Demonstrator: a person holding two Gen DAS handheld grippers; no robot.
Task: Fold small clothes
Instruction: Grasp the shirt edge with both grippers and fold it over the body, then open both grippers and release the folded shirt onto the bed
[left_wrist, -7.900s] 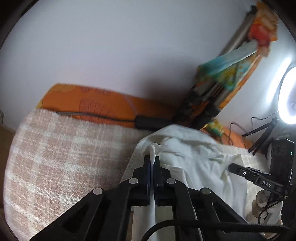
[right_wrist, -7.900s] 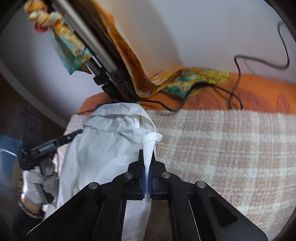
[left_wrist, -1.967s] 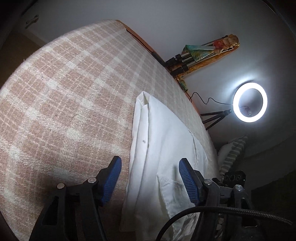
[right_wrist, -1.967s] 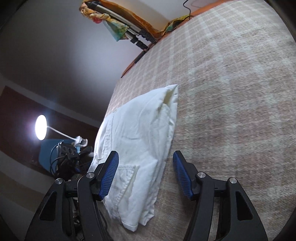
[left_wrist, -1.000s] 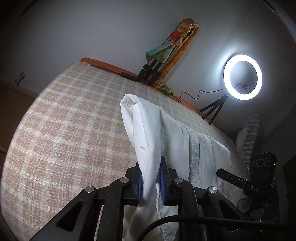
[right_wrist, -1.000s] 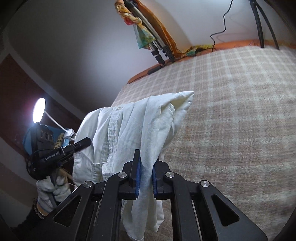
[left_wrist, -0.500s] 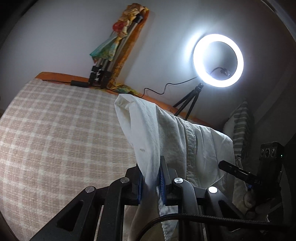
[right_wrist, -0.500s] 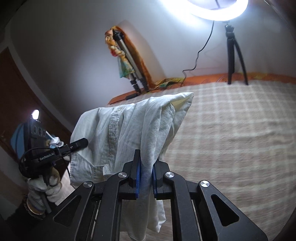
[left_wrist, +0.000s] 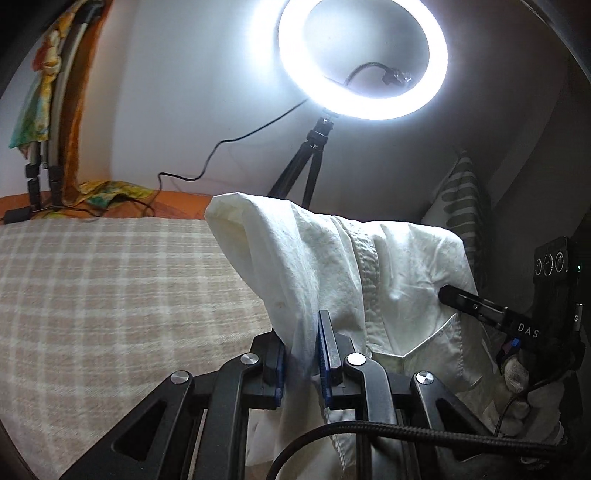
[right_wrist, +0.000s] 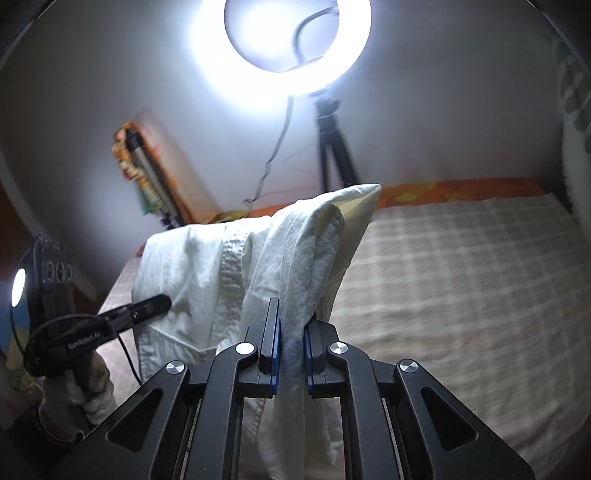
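The main risk was the shirt (left_wrist: 369, 273) slipping or bunching: each tool pinched only a narrow gather of the white cloth, so a tug apart or an uneven lowering could, in my judgement, pull a layer free of one grip and let the part-made fold fall open or land crooked on the bed (left_wrist: 110, 295). The hanging lower edge could also drag on the checked blanket and roll under, spoiling the crease. The left tool (left_wrist: 301, 354) was closed down on a thick bunch of shirt between its blue pads, and the right tool (right_wrist: 291, 350) was likewise clamped on a grey-shadowed strip of the same shirt. The shirt was held up in the air above the bed, stretched between the two tools like a curtain; from each tool it rose forward to a folded corner and then ran sideways toward the other tool, with the buttoned front band and a chest pocket facing the cameras. A ring light (left_wrist: 362, 59) on its tripod glared behind it.
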